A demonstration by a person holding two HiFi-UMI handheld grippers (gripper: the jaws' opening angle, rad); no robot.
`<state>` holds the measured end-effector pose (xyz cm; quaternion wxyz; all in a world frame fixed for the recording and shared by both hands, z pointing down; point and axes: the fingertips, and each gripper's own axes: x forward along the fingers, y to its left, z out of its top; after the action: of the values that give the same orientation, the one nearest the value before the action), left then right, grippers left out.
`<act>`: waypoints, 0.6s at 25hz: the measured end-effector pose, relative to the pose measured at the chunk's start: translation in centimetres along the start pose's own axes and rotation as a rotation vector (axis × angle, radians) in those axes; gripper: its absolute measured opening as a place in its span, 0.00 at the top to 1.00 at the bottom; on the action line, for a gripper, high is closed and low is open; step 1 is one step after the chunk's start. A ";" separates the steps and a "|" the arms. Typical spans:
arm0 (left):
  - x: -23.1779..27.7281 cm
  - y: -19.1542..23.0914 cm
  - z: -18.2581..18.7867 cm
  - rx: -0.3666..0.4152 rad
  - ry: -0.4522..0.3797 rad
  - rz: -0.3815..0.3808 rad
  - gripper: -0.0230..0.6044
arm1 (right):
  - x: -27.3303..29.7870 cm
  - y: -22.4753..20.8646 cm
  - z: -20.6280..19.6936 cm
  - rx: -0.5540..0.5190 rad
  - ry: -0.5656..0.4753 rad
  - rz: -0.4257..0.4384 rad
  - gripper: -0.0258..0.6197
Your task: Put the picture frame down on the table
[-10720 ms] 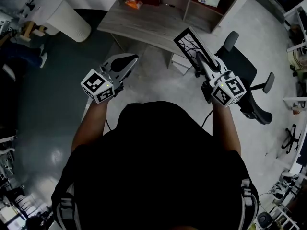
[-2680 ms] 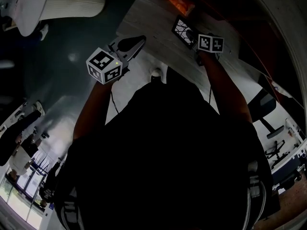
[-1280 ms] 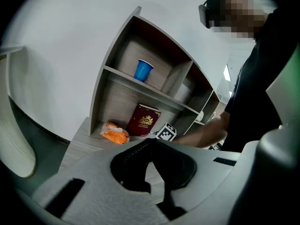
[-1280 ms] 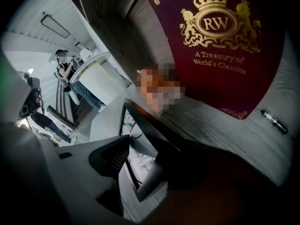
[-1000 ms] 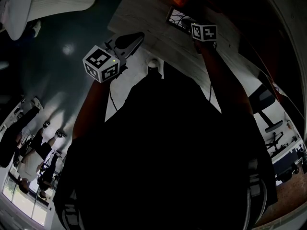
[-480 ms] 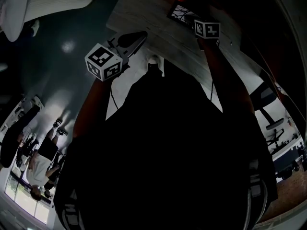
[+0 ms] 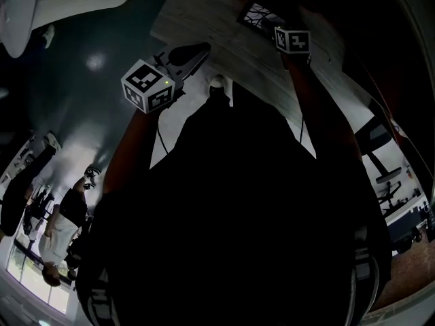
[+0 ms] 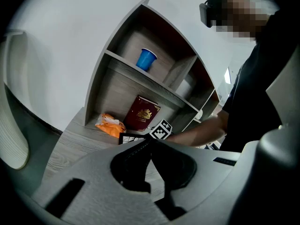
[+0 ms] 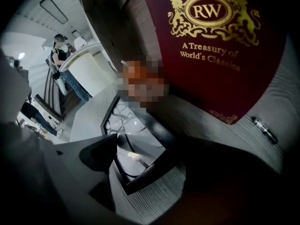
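The black picture frame [image 9: 140, 142], with a branch drawing under glass, lies flat on the grey wooden table [image 9: 164, 191]. My right gripper [image 9: 150, 146] points steeply down over it. Its jaws have just been opening and stand wide, one on each side of the frame's near corner, with no pad pressing on it. In the head view the frame [image 7: 257, 13] shows just beyond the right gripper's marker cube [image 7: 292, 39]. My left gripper [image 8: 149, 143] hovers shut and empty at the table's near edge, also visible from above [image 7: 197, 49]. From there the frame [image 8: 125, 138] is a thin dark edge.
A dark red book [image 9: 211, 46] leans upright in the shelf just behind the frame. Left of it lies an orange packet [image 8: 110, 124], and a blue cup [image 8: 146, 59] stands one shelf up. A pen [image 9: 263, 128] rests on the table to the right.
About ten seconds ago the right gripper held the frame up in the air before the desk; now the frame lies on the table. Over the last second neither hand has visibly shifted.
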<state>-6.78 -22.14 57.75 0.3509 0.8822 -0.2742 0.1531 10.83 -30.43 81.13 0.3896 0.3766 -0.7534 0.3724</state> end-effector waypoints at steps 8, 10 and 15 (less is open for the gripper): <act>0.5 0.0 -0.3 -0.010 -0.001 -0.012 0.94 | 0.0 0.4 0.0 -0.033 -0.012 -0.008 0.30; 0.8 -0.1 -0.4 -0.010 0.001 -0.015 0.94 | 0.0 0.2 -0.2 -0.037 -0.020 -0.012 0.30; 0.9 -0.2 -0.2 -0.011 0.001 -0.012 0.94 | -0.3 -0.2 -0.5 -0.043 -0.023 -0.019 0.30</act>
<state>-5.99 -22.24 58.19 0.3567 0.8818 -0.2695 0.1501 11.26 -29.97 81.11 0.3924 0.3798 -0.7620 0.3480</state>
